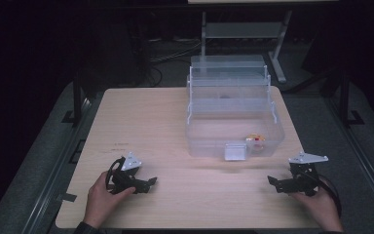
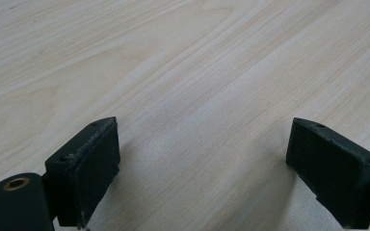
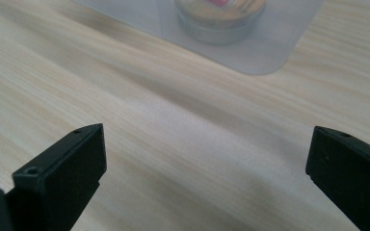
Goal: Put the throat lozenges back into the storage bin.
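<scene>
From the high view, a clear plastic bin (image 1: 233, 122) sits toward the far right of the pale wooden surface (image 1: 141, 122); inside it, near its front wall, lies a small round tin (image 1: 255, 141). Your left tool (image 1: 148, 184) and right tool (image 1: 272, 181) rest near the bin's front, both empty.

In the left gripper view, your left tool (image 2: 200, 168) is spread wide over bare surface.

In the right gripper view, your right tool (image 3: 204, 178) is released, with the tin (image 3: 219, 17) beyond it inside the bin (image 3: 270, 53).

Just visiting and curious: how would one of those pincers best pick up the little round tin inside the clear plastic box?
Probably from above, through the open top of the clear storage box, jaws closing across the small round tin on its curved sides. The tin sits low on the box floor near the front right corner, so walls block a sideways approach. The right gripper, open, is nearer.
</scene>
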Motion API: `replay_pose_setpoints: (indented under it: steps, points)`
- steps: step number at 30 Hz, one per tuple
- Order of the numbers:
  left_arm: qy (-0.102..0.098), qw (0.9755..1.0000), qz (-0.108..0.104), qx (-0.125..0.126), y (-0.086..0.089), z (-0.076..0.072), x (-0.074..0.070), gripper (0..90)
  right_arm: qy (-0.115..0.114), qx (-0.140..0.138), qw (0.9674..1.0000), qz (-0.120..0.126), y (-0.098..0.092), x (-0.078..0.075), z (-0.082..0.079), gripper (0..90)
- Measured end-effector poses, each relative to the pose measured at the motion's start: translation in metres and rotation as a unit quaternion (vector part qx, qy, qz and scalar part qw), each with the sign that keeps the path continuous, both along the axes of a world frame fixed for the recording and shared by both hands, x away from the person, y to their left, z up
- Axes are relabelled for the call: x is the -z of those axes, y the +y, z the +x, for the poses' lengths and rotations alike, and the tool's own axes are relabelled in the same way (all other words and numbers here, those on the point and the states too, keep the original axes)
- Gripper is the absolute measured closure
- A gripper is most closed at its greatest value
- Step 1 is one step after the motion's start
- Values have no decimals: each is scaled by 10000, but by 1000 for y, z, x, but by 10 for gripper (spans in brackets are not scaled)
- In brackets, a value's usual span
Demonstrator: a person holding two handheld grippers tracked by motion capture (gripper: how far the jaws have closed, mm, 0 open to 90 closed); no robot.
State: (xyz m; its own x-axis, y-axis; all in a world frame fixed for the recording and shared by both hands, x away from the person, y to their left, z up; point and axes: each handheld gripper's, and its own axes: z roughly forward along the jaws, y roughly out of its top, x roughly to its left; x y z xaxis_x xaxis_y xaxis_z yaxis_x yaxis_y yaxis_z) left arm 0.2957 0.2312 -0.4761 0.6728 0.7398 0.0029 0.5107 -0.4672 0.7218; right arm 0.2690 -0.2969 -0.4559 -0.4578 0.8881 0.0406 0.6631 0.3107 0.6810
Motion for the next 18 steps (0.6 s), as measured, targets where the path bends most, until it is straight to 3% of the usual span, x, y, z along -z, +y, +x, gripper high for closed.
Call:
replay_pose_setpoints:
  steps: [13, 18]
  points:
    - [2, 10000, 1, -2, 0, 0, 0, 109, 146, -18, 9997, -191, 4, 21, -9, 1]
    - [0, 10000, 2, -2, 0, 0, 0, 109, 76, -16, 9999, -128, 4, 24, -9, 1]
